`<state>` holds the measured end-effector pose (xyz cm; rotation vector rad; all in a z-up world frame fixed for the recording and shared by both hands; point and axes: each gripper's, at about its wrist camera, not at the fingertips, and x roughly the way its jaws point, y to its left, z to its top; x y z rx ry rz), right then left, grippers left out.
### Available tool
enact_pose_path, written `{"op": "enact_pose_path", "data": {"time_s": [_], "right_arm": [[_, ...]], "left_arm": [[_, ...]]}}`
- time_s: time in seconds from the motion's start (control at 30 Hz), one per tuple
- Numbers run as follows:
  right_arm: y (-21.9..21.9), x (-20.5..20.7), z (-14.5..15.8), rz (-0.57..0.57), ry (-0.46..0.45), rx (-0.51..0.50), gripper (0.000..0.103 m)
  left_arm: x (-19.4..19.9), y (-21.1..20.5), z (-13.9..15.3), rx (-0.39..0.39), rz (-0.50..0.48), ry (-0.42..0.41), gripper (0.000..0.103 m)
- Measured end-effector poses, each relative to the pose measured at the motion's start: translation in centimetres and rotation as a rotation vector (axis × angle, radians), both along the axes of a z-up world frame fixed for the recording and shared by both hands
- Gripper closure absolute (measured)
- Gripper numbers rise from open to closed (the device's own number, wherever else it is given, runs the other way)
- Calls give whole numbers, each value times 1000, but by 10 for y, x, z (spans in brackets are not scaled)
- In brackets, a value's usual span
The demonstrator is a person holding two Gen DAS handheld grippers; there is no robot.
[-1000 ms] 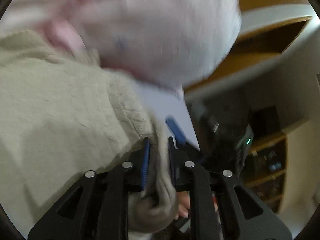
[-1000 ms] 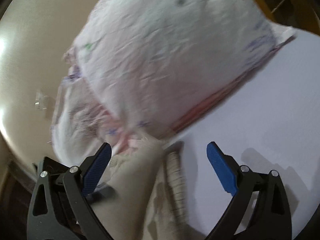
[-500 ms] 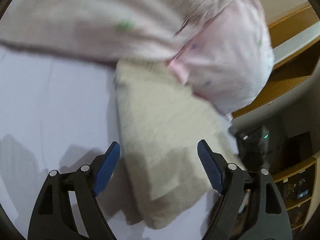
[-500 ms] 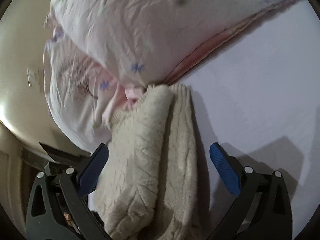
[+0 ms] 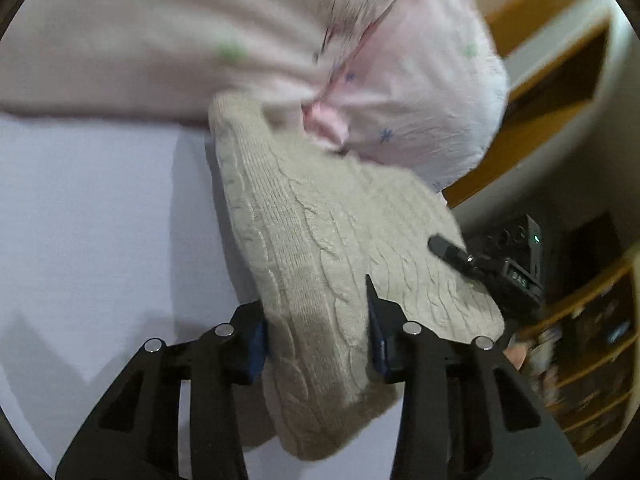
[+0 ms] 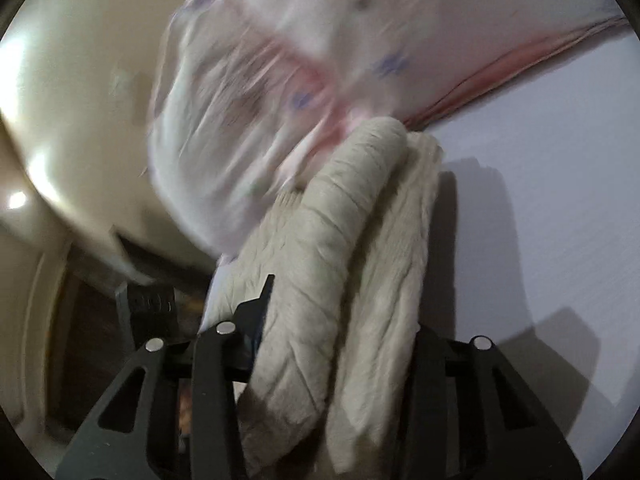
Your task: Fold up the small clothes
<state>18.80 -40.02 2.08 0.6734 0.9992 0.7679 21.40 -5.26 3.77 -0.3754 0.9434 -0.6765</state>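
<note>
A folded beige cable-knit garment lies on the white table, its far end against a pile of pink printed clothes. My left gripper is closed around the garment's near edge, blue pads pressing both sides. In the right wrist view the same beige garment shows as two thick folded layers, and my right gripper is closed around them; only the left pad shows. The right gripper's finger also shows in the left wrist view at the garment's right edge.
The pink clothes pile hangs over the table's edge in the right wrist view. Wooden shelving and a dark device with a green light stand beyond the table at right. A pale wall is at left.
Both grippers were open around the beige garment half a second ago; now both have closed on it. A second ago the left gripper was pinching the garment.
</note>
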Motion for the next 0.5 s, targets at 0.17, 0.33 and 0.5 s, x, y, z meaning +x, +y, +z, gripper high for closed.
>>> {"op": "enact_pose_path", "data": {"time_s": [0.17,0.33,0.5], "right_arm": [[10,-18,21,-107,-90,-204,38],[4,-33,39,-144,-148,-210,43],[24,-38,29,-113,-214,-375,93]], "left_arm": [[-32,43,11,192,86,-94,59],[-63,43,45,160,125,-253,45],[-70,-13,25,211,-32,-255,46]]}}
